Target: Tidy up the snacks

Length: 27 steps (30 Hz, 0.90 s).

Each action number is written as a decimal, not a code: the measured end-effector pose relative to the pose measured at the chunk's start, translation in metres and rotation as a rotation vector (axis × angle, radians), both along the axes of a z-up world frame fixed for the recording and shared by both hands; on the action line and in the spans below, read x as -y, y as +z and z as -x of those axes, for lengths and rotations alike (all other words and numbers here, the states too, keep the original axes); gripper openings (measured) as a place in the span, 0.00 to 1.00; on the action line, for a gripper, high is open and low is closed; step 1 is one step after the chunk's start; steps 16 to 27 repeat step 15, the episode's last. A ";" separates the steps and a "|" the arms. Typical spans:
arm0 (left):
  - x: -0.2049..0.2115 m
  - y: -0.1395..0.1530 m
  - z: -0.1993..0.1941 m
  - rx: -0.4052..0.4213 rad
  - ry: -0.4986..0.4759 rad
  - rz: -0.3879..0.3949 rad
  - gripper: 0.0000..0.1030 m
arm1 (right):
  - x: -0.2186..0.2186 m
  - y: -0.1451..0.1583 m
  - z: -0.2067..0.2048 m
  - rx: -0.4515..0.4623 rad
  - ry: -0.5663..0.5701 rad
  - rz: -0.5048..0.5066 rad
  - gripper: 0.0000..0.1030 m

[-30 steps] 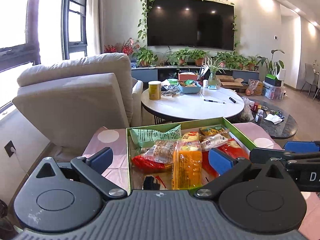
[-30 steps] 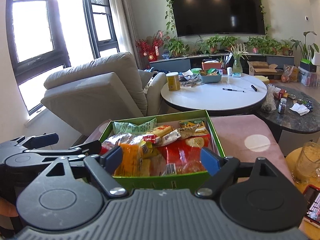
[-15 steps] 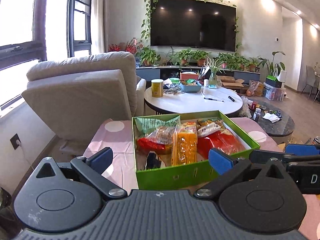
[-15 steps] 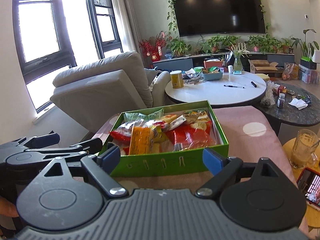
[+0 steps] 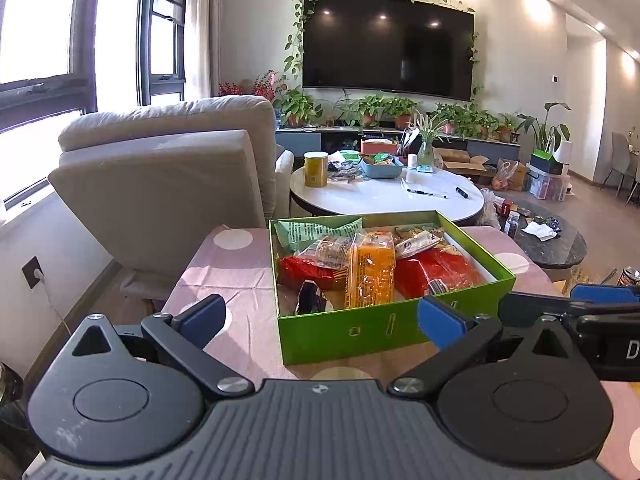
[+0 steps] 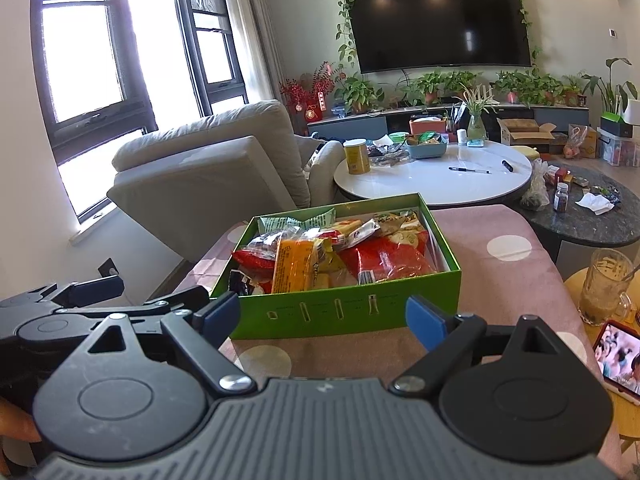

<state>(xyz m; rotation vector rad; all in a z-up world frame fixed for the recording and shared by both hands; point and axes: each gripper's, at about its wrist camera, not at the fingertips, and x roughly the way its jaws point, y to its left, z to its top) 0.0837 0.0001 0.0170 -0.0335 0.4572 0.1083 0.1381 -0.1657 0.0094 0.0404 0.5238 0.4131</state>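
Observation:
A green box (image 5: 384,330) (image 6: 344,312) full of snack packets stands on a pink dotted tablecloth (image 5: 232,272) (image 6: 512,276). Inside lie an orange packet (image 5: 370,276) (image 6: 296,266), red packets (image 5: 436,272) (image 6: 384,258) and a pale green packet (image 5: 316,230). My left gripper (image 5: 320,320) is open and empty, in front of the box's near wall. My right gripper (image 6: 322,320) is open and empty, also short of the near wall. Each gripper shows at the edge of the other's view.
A beige armchair (image 5: 168,168) stands behind the table at left. A white round table (image 5: 384,196) with a yellow can and pens lies beyond. A dark stone table (image 6: 592,216) is at right. A glass mug (image 6: 604,288) and phone (image 6: 618,358) sit at my right.
Both grippers have drawn back from over the box toward me; the box's near wall now shows in full in front of the fingers. Jaws stayed open.

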 end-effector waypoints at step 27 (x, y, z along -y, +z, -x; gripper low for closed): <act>0.000 -0.003 -0.001 -0.012 0.006 -0.001 1.00 | 0.000 -0.002 -0.003 -0.014 0.001 -0.002 0.72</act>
